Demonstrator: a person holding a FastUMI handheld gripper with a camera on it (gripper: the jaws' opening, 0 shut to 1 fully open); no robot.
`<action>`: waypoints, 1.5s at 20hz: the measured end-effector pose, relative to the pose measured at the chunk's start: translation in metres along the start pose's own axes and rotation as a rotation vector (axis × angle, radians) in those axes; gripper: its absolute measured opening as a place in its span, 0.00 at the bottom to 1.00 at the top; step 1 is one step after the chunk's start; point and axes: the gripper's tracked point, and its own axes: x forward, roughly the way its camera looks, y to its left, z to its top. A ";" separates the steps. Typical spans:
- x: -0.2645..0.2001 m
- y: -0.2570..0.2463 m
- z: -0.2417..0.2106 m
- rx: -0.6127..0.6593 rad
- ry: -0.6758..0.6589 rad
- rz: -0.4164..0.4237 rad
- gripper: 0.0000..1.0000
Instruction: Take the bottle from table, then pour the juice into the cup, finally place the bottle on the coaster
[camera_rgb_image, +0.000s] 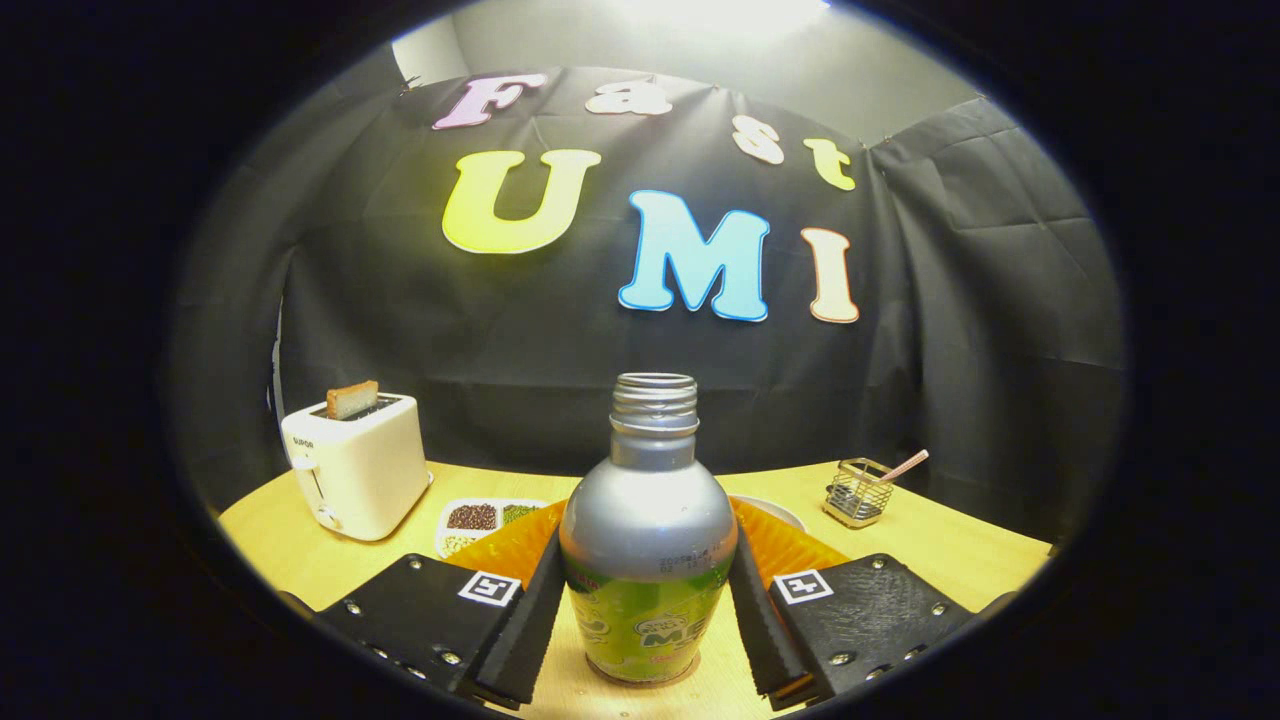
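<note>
A silver bottle (648, 520) with a green label and an open threaded neck stands upright on the wooden table (280, 550), right between my fingers. My gripper (646, 590) is shut on it, with the black pads (532, 610) pressed against both of its sides at the label's height. The bottle's base rests on the table surface near me. Behind the right finger shows a white round rim (775, 510), perhaps the cup, mostly hidden. Whether a coaster lies under the bottle I cannot tell.
A white toaster (355, 465) with a slice of bread in it stands at the back left. A divided white tray (480, 520) of beans lies beside it. A small wire basket (858, 492) holding a stick sits at the back right.
</note>
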 end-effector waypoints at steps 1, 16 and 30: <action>0.004 0.001 -0.006 -0.010 0.012 0.003 0.78; 0.028 -0.001 -0.049 0.056 0.037 0.001 0.78; 0.027 -0.006 -0.054 0.033 0.016 -0.044 0.78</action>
